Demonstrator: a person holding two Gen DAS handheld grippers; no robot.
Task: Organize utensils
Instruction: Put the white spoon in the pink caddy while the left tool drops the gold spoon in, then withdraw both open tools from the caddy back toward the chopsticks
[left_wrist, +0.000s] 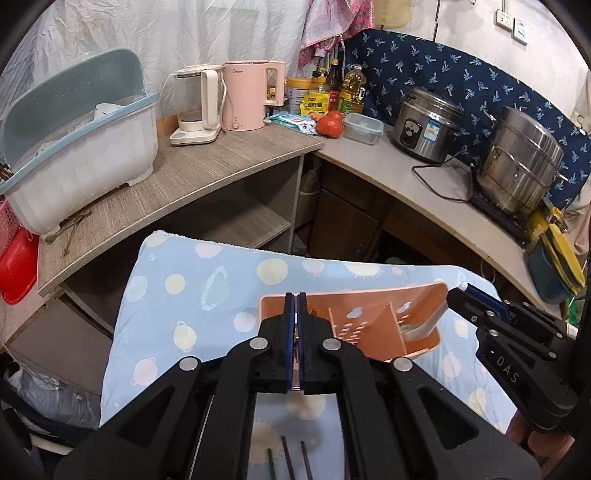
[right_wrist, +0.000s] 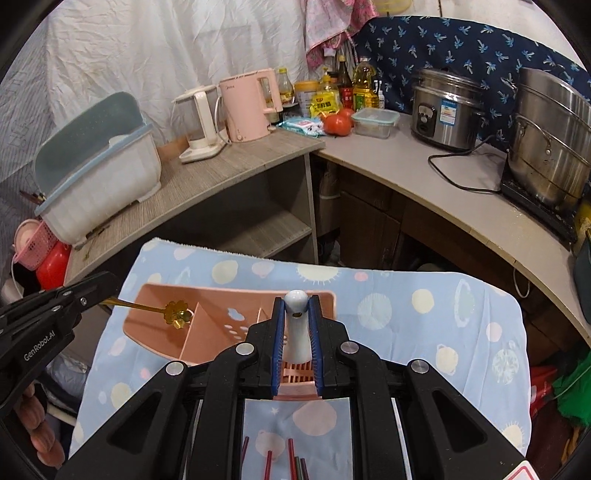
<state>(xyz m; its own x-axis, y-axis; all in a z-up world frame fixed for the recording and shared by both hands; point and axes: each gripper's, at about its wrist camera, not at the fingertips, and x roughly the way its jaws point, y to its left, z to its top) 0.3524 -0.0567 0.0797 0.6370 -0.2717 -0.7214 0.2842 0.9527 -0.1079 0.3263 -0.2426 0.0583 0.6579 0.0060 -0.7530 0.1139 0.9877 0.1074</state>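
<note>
A pink utensil holder (right_wrist: 221, 325) with dividers lies on a blue patterned cloth (right_wrist: 406, 306); it also shows in the left wrist view (left_wrist: 373, 321). My left gripper (left_wrist: 296, 299) is shut on a thin gold utensil with a flower-shaped end (right_wrist: 176, 314), held over the holder's left compartment. My right gripper (right_wrist: 296, 306) is shut on a white ceramic spoon (right_wrist: 296, 328) by its handle, above the holder's right side. The spoon's bowl (left_wrist: 417, 328) sits in the holder. Several coloured chopsticks (right_wrist: 291, 461) lie on the cloth near me.
An L-shaped counter (left_wrist: 221, 166) holds a dish-rack box (left_wrist: 81, 155), kettles (left_wrist: 243, 96), bottles, tomatoes (left_wrist: 328, 125), a rice cooker (left_wrist: 424, 125) and a steel pot (left_wrist: 521, 166). Open shelves stand below. Red and pink baskets (right_wrist: 44, 254) sit at the left.
</note>
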